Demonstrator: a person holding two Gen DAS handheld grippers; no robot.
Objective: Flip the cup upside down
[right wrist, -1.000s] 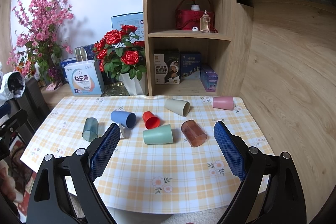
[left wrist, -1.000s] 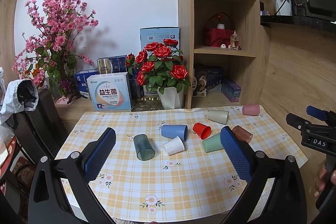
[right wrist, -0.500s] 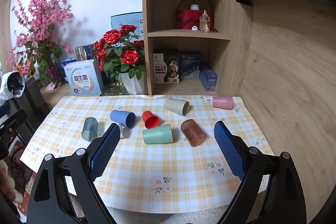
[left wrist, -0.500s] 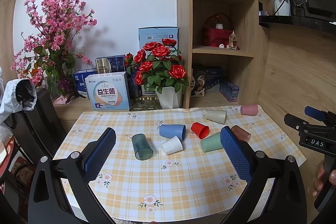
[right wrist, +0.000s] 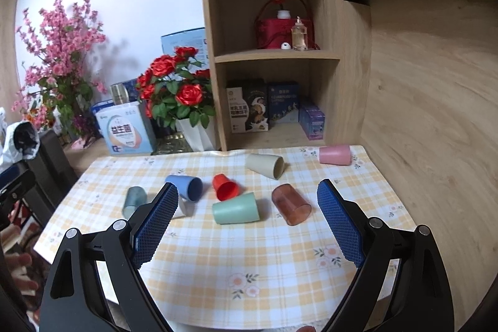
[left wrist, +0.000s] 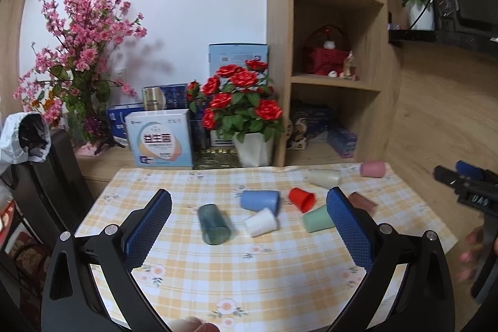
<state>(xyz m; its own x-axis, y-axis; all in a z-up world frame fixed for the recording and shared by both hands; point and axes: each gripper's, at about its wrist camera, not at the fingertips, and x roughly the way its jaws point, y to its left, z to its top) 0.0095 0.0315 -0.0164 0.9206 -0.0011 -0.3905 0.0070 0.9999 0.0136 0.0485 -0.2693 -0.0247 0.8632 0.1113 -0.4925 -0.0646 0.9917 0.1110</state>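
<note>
Several cups lie on their sides on the checked tablecloth (left wrist: 249,276): a teal translucent cup (left wrist: 213,224), a blue cup (left wrist: 260,201), a white cup (left wrist: 260,222), a red cup (left wrist: 301,199), a green cup (left wrist: 317,219), a brown translucent cup (right wrist: 291,204), a beige cup (right wrist: 265,165) and a pink cup (right wrist: 335,154). My left gripper (left wrist: 249,229) is open and empty above the near table, facing the teal and white cups. My right gripper (right wrist: 247,226) is open and empty, facing the green (right wrist: 235,209) and brown cups.
A pot of red roses (left wrist: 246,114), boxes (left wrist: 162,137) and a pink blossom plant (left wrist: 77,52) stand behind the table. A wooden shelf unit (right wrist: 274,52) rises at the back. A dark chair (left wrist: 46,176) stands at the left; a wood wall at the right.
Both grippers have drifted a little; the left view has shifted slightly and the cups sit a bit higher and further left in it. No cup has moved.
</note>
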